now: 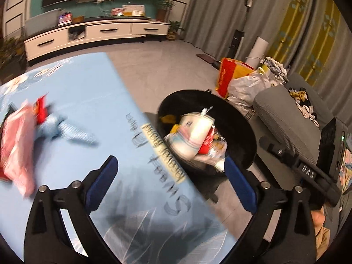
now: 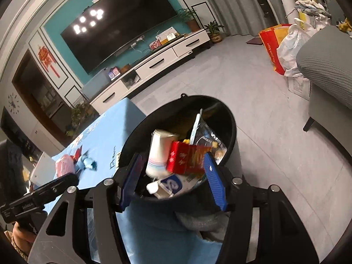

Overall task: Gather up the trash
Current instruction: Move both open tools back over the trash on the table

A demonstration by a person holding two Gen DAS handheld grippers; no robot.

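I can't make out the smeared pink packet [image 1: 16,145] and blue wrapper [image 1: 66,129] on the table [image 1: 92,92]; my left view's edge cuts the packet off.

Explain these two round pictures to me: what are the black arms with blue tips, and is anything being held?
There is no robot. A person holds hand tongs, one per hand, with a camera on each looking along the blue pads. One picture is from the left tongs, over the blue table, where a pink packet and wrappers lie. The other is from the right tongs, above the black bin holding a paper cup and a red box. Both tongs are open and hold nothing.
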